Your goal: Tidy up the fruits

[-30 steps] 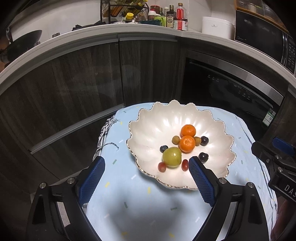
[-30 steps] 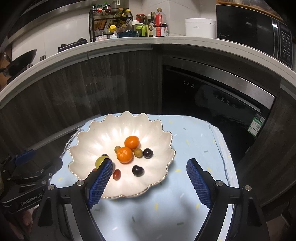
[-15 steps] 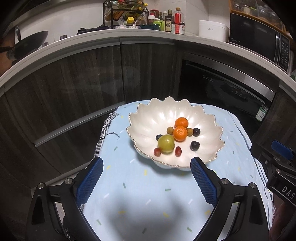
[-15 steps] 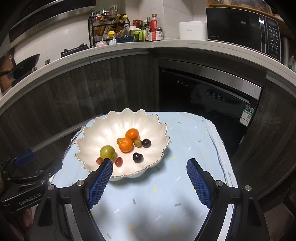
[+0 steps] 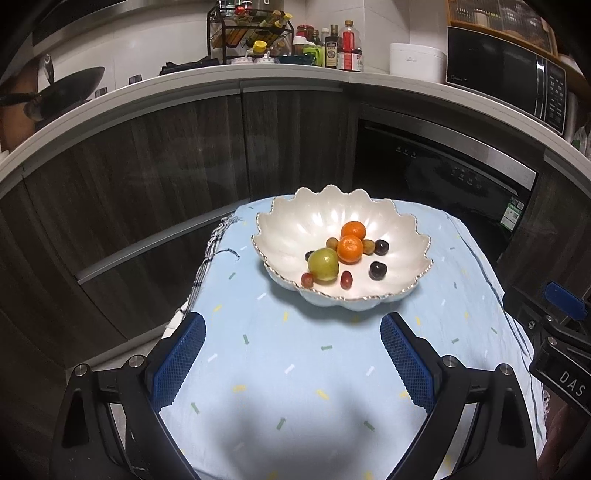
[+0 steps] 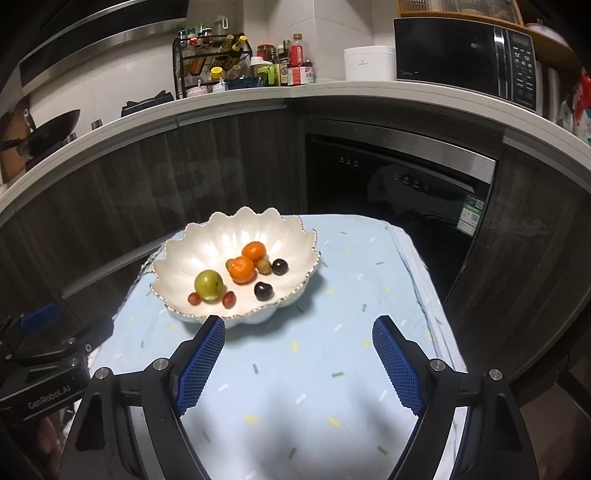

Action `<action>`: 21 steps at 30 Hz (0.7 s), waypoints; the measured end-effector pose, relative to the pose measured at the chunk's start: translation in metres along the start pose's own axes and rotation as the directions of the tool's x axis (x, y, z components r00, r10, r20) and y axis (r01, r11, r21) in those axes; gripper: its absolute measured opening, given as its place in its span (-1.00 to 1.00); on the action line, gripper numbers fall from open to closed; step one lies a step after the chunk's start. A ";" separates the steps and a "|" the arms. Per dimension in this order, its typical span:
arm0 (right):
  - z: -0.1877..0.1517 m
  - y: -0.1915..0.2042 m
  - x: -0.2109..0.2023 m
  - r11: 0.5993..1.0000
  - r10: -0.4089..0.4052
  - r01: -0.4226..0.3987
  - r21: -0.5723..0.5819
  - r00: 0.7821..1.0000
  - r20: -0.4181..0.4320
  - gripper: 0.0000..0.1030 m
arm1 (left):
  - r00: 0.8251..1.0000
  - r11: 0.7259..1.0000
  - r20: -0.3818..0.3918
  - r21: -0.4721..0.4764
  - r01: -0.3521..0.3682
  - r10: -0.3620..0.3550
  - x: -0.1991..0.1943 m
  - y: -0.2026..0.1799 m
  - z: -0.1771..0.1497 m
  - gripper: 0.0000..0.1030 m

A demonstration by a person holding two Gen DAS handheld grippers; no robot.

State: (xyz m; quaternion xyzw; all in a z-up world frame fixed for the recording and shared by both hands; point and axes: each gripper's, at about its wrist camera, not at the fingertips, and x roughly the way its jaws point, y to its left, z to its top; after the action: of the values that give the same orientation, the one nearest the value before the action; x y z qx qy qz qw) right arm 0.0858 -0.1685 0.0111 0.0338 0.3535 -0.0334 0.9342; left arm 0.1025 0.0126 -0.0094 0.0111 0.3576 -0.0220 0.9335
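A white scalloped bowl [image 5: 295,229] [image 6: 207,243] sits at the far end of a small table under a light blue cloth [image 5: 295,369] [image 6: 314,369]. Inside lie a green apple [image 5: 323,264] [image 6: 209,284], two mandarins [image 5: 349,249] [image 6: 242,269], dark cherries [image 5: 377,270] [image 6: 263,291], small red fruits [image 5: 346,279] [image 6: 228,299] and a few small brownish ones. My left gripper [image 5: 291,334] hangs open over the cloth, short of the bowl. My right gripper [image 6: 298,334] is open too, its left finger close to the bowl's near rim. Both hold nothing.
Dark wood cabinets and a built-in dishwasher [image 6: 399,184] stand right behind the table. The counter above carries a spice rack [image 5: 251,33], bottles, a white pot [image 5: 417,61], a microwave [image 6: 465,55] and a wok [image 5: 62,96]. The cloth's fringed edge [image 5: 214,251] hangs at the left.
Both grippers have drawn back from the bowl, which now looks smaller and farther off, with more blue cloth showing in front of it. The jaws have kept their width.
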 end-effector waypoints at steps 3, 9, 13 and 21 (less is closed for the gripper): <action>-0.008 -0.001 -0.008 1.000 -0.008 0.008 -0.006 1.000 0.008 0.61 | 1.000 1.000 -0.007 -0.001 -0.002 0.002 -0.004 -0.001 -0.007 0.89; -0.021 -0.002 -0.019 1.000 -0.016 0.016 -0.003 1.000 0.022 0.61 | 0.999 0.999 0.016 -0.014 -0.042 0.042 -0.016 0.003 -0.023 0.92; -0.026 -0.004 -0.023 1.000 -0.022 0.022 0.011 0.999 0.025 0.61 | 0.998 0.998 0.028 -0.031 -0.051 0.052 -0.021 0.006 -0.030 0.99; -0.029 -0.004 -0.029 1.000 -0.029 0.029 0.008 0.999 0.041 0.73 | 0.998 0.998 0.044 -0.026 -0.051 0.052 -0.025 0.006 -0.033 0.99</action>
State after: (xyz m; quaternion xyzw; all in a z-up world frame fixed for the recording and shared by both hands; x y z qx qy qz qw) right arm 0.0441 -0.1692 0.0083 0.0314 0.3346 -0.0490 0.9406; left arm 0.0619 0.0203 -0.0169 0.0083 0.3366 0.0064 0.9416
